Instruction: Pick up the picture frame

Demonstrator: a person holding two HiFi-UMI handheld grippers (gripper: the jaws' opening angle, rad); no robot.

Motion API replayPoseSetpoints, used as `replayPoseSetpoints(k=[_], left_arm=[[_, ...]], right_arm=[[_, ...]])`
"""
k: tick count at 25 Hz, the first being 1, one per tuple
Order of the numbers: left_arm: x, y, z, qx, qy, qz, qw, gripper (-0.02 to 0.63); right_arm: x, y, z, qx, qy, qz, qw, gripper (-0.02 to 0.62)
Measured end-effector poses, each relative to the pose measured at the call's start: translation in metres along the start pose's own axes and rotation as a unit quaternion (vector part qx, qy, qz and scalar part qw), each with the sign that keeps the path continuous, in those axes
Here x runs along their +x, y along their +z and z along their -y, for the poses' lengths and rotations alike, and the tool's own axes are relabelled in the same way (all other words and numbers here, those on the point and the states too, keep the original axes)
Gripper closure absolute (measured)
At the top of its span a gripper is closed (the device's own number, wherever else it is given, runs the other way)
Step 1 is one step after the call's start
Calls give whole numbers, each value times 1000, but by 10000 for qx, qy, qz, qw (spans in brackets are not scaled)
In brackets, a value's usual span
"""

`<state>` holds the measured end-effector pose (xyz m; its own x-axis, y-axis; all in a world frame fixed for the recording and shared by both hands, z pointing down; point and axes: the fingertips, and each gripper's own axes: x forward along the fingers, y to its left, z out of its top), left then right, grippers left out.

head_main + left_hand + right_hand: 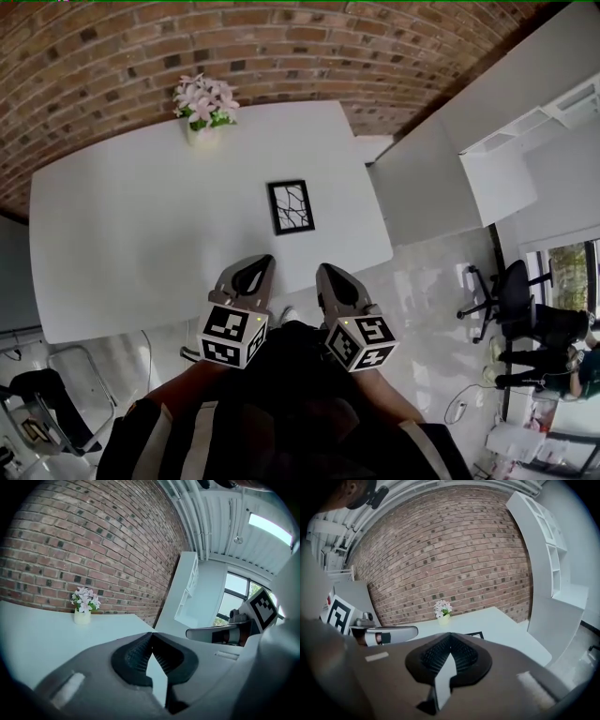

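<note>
Spotted the picture frame (290, 206) flat on the table (122, 234), well ahead. Left gripper (152, 638) and right gripper (450, 638) both pinched shut, empty. Probably light, stiff, glass-fronted; better grabbed by an edge.

Most of the picture frame (474, 634) out of sight behind the right gripper (451, 635)

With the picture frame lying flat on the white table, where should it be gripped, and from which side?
Likely the near short edge of the picture frame, coming low from the person's side with the right claw, now shut. It lies flat, so only its thin black border offers a pinch, and that edge faces the claw.
</note>
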<state>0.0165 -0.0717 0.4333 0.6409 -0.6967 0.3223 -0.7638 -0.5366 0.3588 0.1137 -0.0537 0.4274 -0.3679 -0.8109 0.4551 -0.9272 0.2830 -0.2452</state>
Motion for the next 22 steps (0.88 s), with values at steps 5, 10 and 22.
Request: replayPoseSetpoints(k=[5,10,22], left_arm=[[23,5,-18,-104,274,-10,9996,609],[52,3,-33,-452,725,-118,9963,609],[118,-49,-58,-1030,1519,-719,9804,579]], right_arm=[[32,9,16,17,220,-140,9997,594],[64,16,50,-90,409,-439,9982,594],[135,-29,105,-412,828,-1620,9824,592]])
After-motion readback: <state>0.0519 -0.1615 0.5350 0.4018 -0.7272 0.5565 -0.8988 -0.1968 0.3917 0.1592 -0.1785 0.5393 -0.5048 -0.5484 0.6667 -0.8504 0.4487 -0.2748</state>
